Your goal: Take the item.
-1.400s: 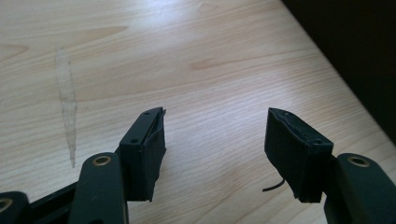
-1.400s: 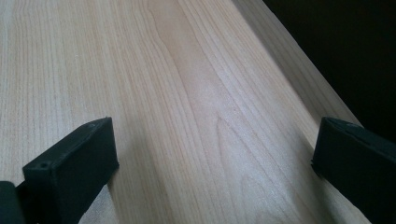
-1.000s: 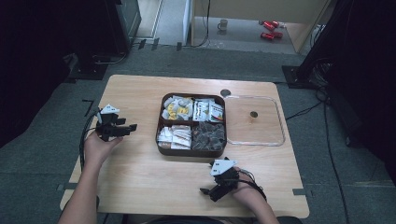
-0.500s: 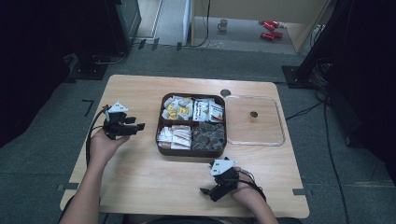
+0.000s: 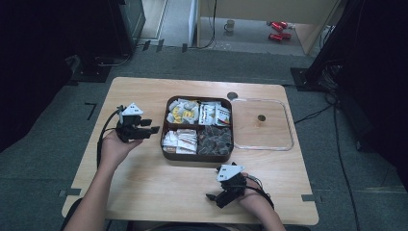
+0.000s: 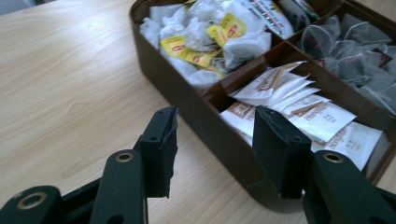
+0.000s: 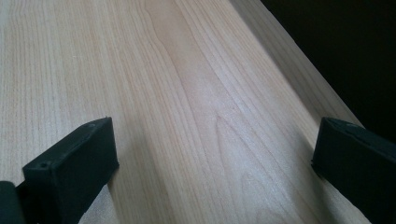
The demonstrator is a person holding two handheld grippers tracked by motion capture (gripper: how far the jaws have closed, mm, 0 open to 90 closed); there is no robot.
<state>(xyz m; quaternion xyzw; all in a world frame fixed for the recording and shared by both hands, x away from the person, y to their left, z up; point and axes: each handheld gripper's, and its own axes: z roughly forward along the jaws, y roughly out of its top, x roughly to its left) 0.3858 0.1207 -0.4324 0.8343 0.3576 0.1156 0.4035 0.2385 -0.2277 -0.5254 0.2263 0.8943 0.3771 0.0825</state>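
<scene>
In the middle of the table (image 5: 144, 187) a brown box (image 5: 198, 157) is set, split into four parts and full of tea bags. Its clear lid (image 5: 262, 144) is laid just beside it. The left gripper (image 5: 153, 129) is held near the box's left wall. Its jaws are apart and have just been closing, with nothing pinched between them yet. In the left gripper view the white packets (image 6: 299, 109) in the near part are seen just past the jaws. Nothing has been picked up so far, it seems. The right gripper (image 5: 214, 198) is rested near the table's front edge, jaws wide apart and empty.
</scene>
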